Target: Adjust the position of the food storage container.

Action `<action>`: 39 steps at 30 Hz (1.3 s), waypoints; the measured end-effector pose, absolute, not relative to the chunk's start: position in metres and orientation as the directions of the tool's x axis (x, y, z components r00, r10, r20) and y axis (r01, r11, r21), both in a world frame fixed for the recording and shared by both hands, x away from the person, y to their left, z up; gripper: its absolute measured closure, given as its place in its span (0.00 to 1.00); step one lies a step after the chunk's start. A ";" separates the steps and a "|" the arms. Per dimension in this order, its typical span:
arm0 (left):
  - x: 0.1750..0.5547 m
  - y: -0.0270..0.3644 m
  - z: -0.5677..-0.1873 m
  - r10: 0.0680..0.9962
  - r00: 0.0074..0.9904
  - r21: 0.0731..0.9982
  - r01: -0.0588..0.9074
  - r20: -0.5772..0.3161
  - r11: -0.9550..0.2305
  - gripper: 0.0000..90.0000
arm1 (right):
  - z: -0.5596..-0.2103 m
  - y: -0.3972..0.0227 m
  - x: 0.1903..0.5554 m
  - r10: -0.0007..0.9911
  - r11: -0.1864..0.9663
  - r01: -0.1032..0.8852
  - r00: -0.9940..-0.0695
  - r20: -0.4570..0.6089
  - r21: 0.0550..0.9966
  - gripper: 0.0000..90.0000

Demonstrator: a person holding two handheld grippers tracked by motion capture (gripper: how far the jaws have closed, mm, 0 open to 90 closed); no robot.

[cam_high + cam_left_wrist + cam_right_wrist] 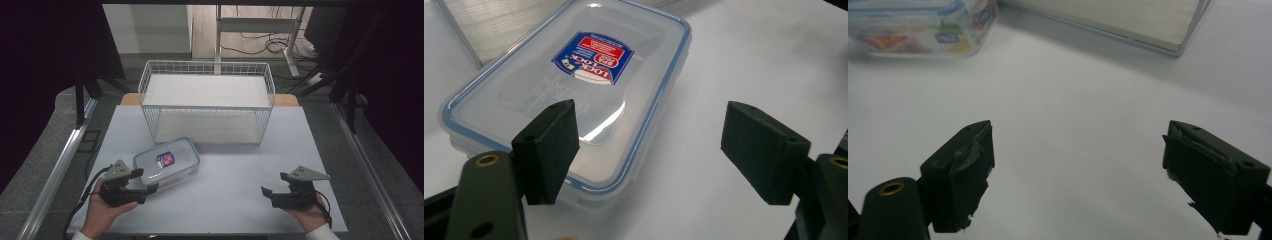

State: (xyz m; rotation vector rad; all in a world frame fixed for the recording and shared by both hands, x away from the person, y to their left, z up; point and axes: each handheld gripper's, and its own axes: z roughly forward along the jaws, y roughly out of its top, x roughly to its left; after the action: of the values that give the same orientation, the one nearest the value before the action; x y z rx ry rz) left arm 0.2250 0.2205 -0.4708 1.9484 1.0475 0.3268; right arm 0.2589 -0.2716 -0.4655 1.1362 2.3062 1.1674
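Observation:
A clear plastic food container (166, 162) with a blue-rimmed lid and a red and blue label lies flat on the white table (235, 165), left of centre. My left gripper (145, 180) is open at its near corner. In the left gripper view the container (574, 85) reaches in between the jaws: the left jaw stands over the lid, the right jaw over bare table, and the gripper (656, 150) touches nothing I can make out. My right gripper (275, 183) is open and empty above the table at the front right, with the container (923, 25) far off in the right gripper view.
A white wire basket (207, 102) with a pale liner stands at the back middle of the table, just behind the container; its lower edge (1108, 22) crosses the top of the right gripper view. Metal rails run along both table sides. Bare table lies between the two grippers.

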 end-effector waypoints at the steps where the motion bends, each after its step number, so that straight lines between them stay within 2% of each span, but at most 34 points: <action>1: 0.225 0.220 -0.471 0.778 0.608 0.794 0.547 -0.159 -0.264 0.26 | -0.467 -0.272 0.260 0.768 0.359 0.512 -0.637 0.064 0.781 0.16; 19: 0.221 0.225 -0.463 0.790 0.587 0.804 0.550 -0.179 -0.226 0.26 | -0.462 -0.254 0.261 0.740 0.395 0.499 -0.671 0.054 0.771 0.17; 26: 0.238 0.221 -0.451 0.791 0.591 0.810 0.535 -0.157 -0.239 0.26 | -0.464 -0.255 0.264 0.741 0.391 0.510 -0.668 0.066 0.766 0.18; 30: 0.256 0.219 -0.446 0.799 0.584 0.806 0.538 -0.145 -0.247 0.27 | -0.468 -0.256 0.264 0.749 0.422 0.514 -0.662 0.033 0.747 0.18; 39: 0.286 0.214 -0.438 0.808 0.578 0.792 0.543 -0.111 -0.280 0.28 | -0.466 -0.265 0.259 0.766 0.396 0.524 -0.641 0.043 0.754 0.20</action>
State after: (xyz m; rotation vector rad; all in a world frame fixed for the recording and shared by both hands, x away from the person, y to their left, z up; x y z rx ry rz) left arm 0.2862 0.2143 -0.4382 1.9672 1.0812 0.3981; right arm 0.2590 -0.2651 -0.4665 1.1246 2.3464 1.0988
